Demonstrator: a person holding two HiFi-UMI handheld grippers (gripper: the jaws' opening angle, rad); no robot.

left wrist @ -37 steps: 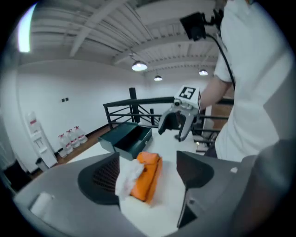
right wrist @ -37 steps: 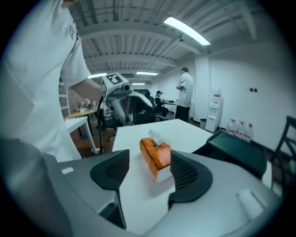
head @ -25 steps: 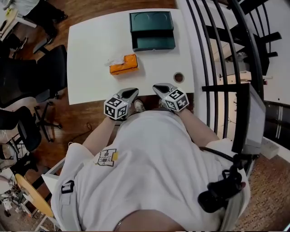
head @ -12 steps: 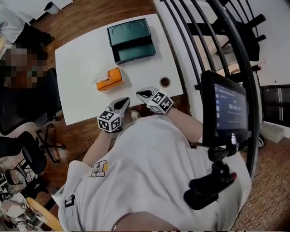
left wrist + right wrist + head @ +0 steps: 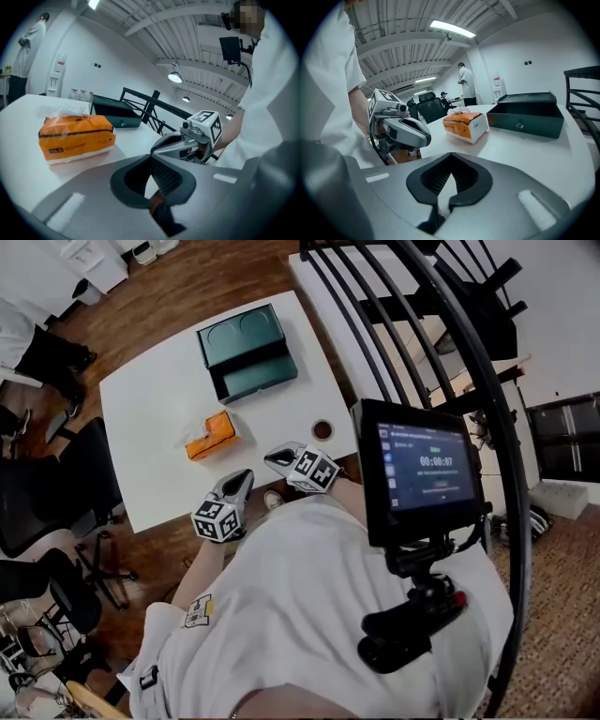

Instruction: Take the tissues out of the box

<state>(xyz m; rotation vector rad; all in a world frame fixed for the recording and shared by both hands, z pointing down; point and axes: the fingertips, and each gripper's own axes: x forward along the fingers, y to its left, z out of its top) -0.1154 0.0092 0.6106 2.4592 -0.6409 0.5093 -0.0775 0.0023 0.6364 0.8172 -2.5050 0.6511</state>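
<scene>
On table [image 5: 150,418]: tissue box [image 5: 211,434] | left gripper [image 5: 246,474], right gripper [image 5: 270,457] closed, empty

Item count:
- one white table [image 5: 150,418]
- one orange tissue box [image 5: 210,435]
- one open dark green case [image 5: 246,352]
- one small round object [image 5: 322,430]
- two grippers: left gripper [image 5: 244,475], right gripper [image 5: 271,457]
- one mounted screen [image 5: 427,470]
</scene>
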